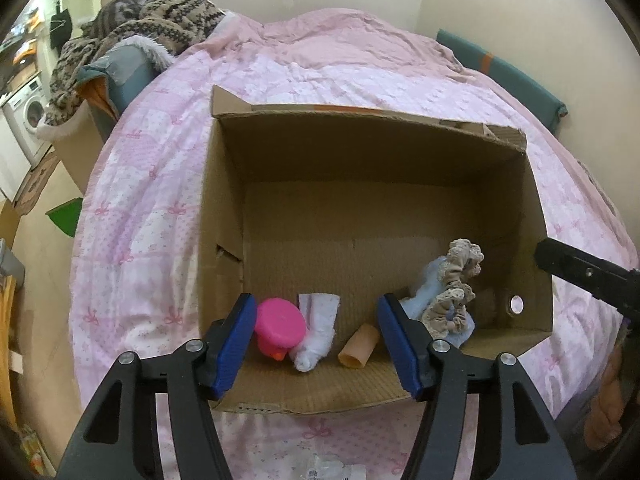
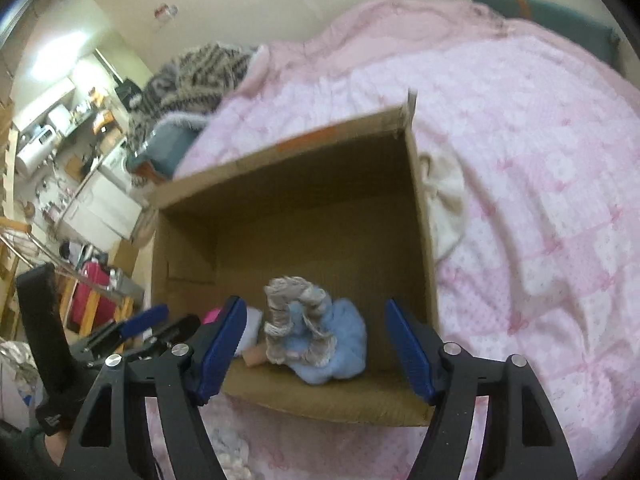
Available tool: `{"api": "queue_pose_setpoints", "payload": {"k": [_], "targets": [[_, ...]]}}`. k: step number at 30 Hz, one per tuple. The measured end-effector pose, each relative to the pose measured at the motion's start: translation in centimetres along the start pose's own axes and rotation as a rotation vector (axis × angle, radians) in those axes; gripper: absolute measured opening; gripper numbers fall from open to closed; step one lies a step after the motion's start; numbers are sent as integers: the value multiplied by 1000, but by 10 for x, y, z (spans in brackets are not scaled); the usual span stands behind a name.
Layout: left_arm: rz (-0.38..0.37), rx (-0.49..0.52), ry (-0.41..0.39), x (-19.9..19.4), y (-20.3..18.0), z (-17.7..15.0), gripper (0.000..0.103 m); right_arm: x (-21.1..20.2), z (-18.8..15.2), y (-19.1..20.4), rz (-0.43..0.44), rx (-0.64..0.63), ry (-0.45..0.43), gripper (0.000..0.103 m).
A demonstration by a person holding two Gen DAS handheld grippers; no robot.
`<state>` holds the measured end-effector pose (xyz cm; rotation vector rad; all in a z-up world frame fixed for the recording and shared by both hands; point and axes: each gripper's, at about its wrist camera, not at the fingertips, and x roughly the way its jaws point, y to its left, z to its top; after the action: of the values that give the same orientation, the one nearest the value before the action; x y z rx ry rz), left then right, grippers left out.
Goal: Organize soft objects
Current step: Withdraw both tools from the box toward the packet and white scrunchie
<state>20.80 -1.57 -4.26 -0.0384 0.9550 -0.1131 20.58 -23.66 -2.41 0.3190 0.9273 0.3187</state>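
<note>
An open cardboard box [image 1: 372, 152] sits on a pink bed [image 1: 152, 184], its far half bare. Along its near wall lie a pink toy [image 1: 280, 326], white sock [image 1: 318, 330], tube [image 1: 359, 346], and a scrunchie [image 2: 294, 320] on blue cloth [image 2: 344, 344]. Both grippers, left [image 1: 318, 346] and right [image 2: 316, 346], hover above the near edge, jaws wide and holding nothing.

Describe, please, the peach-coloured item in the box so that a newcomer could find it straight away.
Start at the open cardboard box on the pink quilt and look along the box floor by its near wall. There, right of the white sock and left of the blue cloth, lies a small peach tube. Alone among its neighbours it is a smooth, open-ended roll.
</note>
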Motion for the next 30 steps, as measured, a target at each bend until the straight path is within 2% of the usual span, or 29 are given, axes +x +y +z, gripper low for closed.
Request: {"api": "queue_pose_setpoints", "payload": {"k": [4, 11, 17, 23, 25, 30], "targets": [[0, -23, -25, -10, 4, -2, 60, -6, 0, -3, 13, 14, -16, 76], [21, 13, -87, -38, 0, 0, 60, -18, 3, -9, 20, 44, -47, 76], [27, 32, -103, -56, -1, 1, 60, -35, -4, -5, 19, 28, -80, 76], [57, 7, -96, -72, 6, -13, 60, -49, -18, 2, 35, 20, -98, 76], [54, -2, -90, -76, 7, -20, 66, -54, -23, 5, 49, 18, -111, 76], [59, -25, -64, -85, 12, -33, 67, -61, -39, 17, 76, 5, -105, 76]]}}
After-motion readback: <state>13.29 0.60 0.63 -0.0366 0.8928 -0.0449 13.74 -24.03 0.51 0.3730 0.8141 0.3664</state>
